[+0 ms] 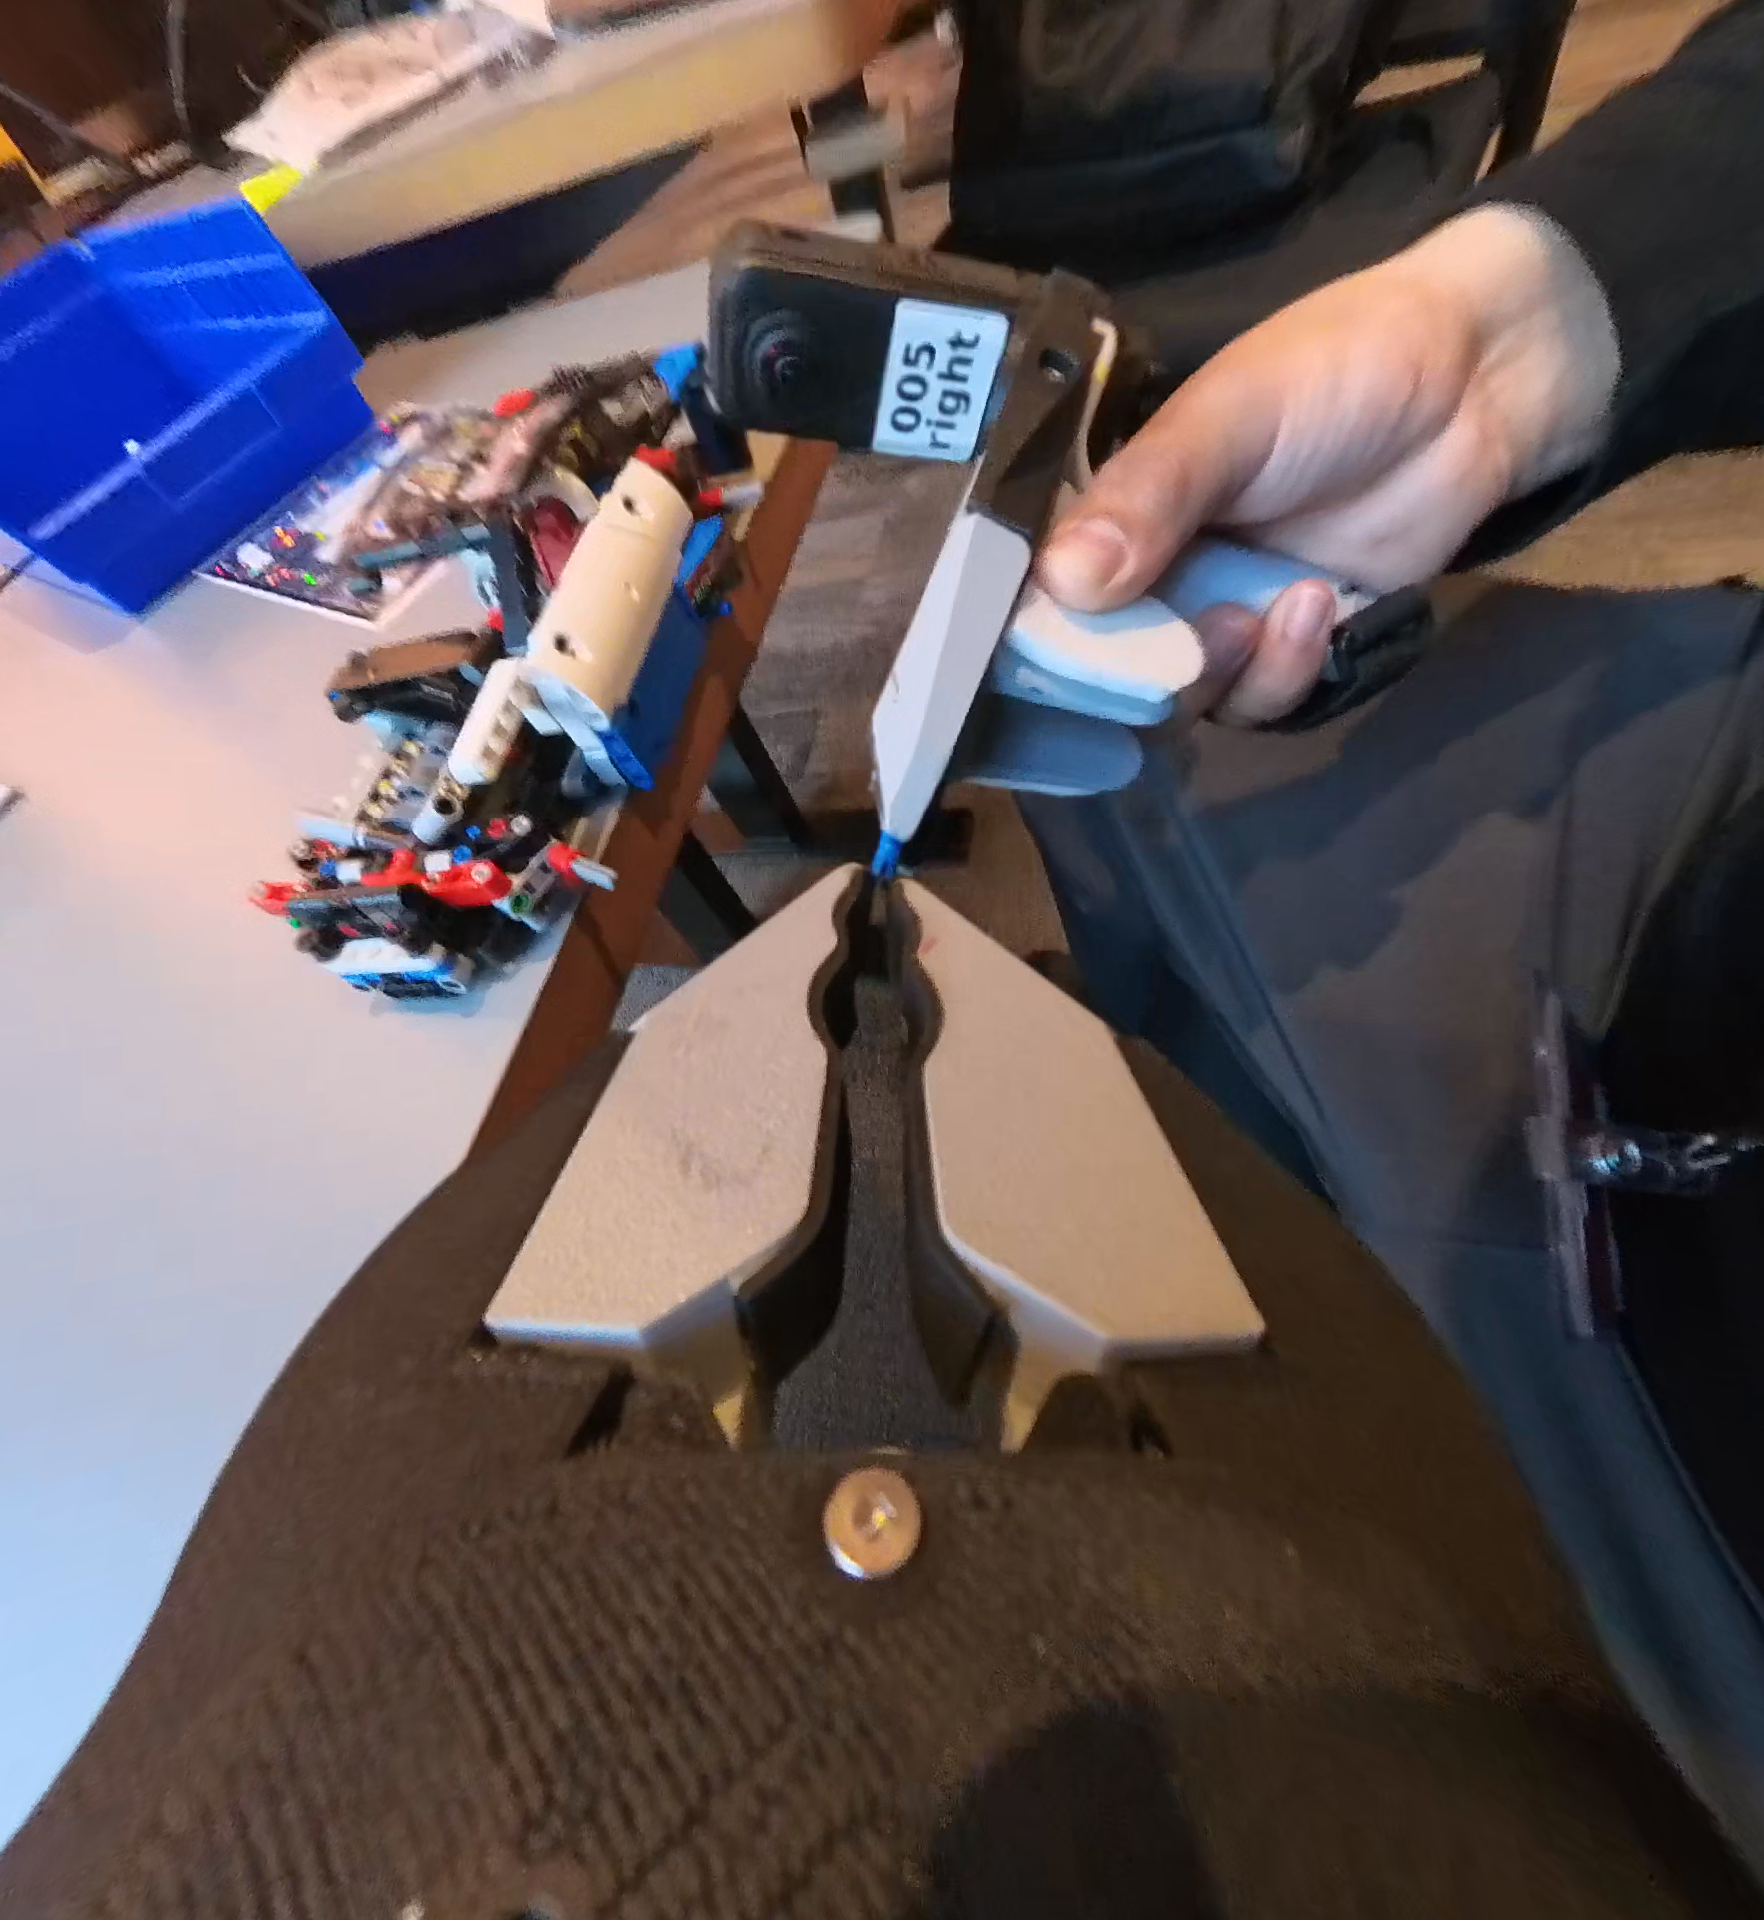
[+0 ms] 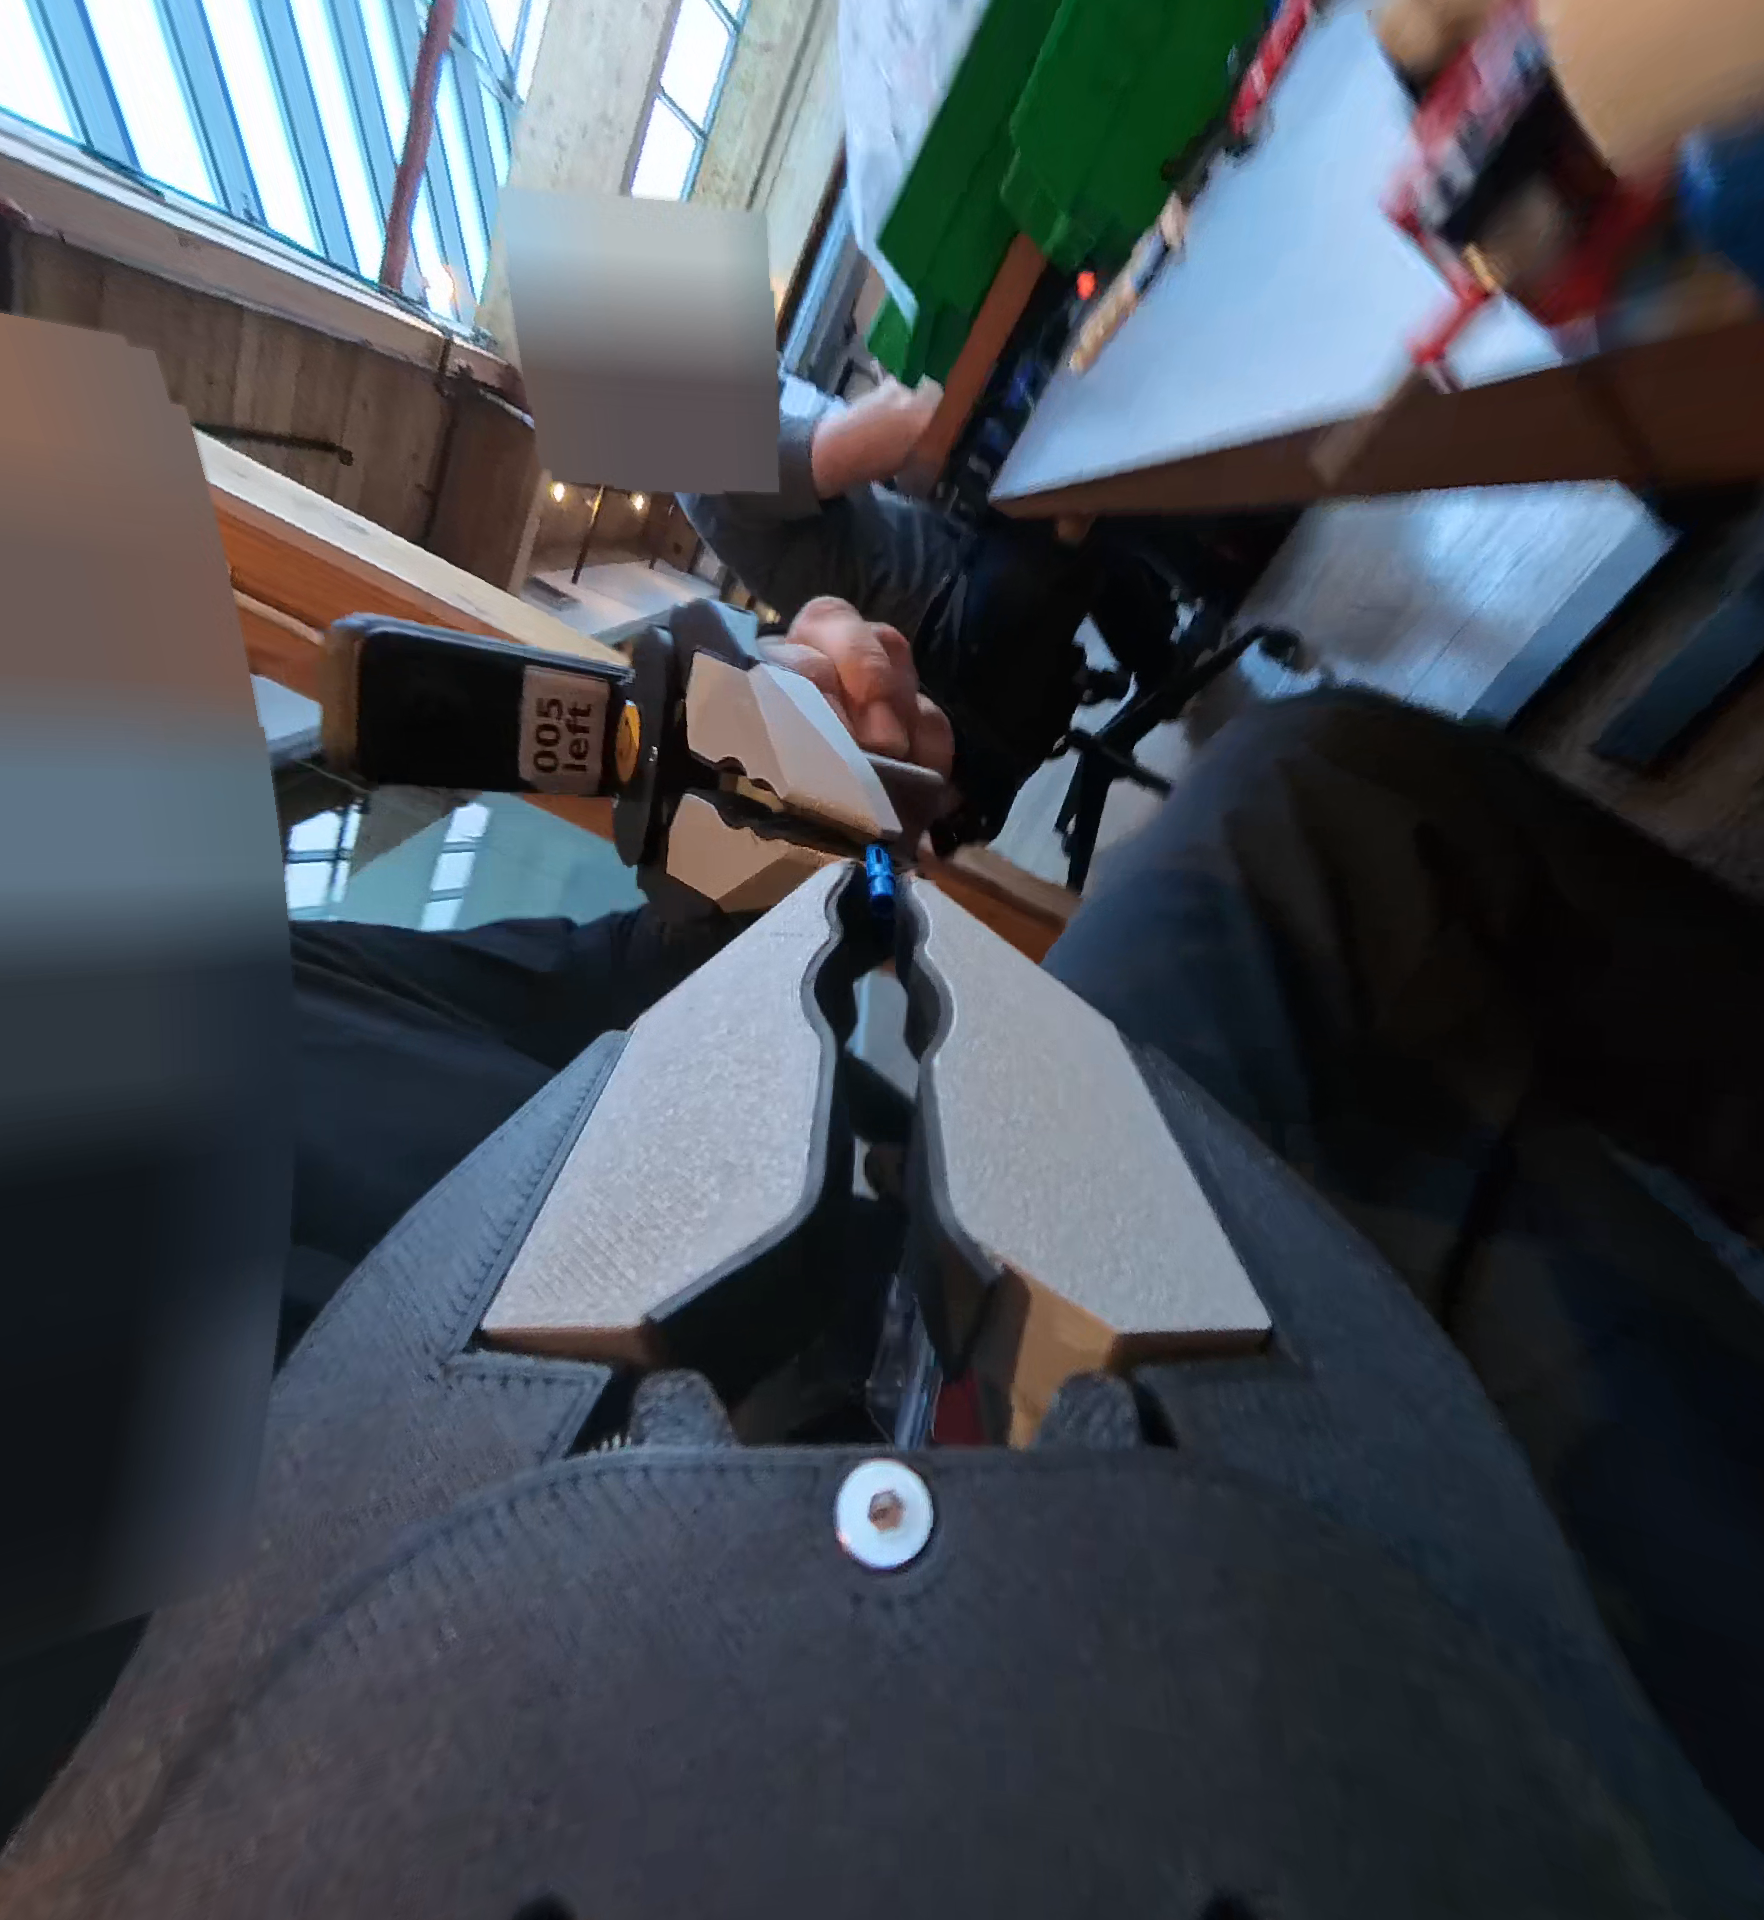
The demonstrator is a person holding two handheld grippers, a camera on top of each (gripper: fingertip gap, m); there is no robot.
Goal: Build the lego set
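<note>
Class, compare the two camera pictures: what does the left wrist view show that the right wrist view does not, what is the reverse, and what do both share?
Only the left wrist view shows the part-built lego model on the white table, the blue bin and the right hand.

Only the right wrist view shows windows, green sheets and a seated person.

Both show a small blue pin where the left hand-held gripper and right hand-held gripper meet tip to tip.
</note>
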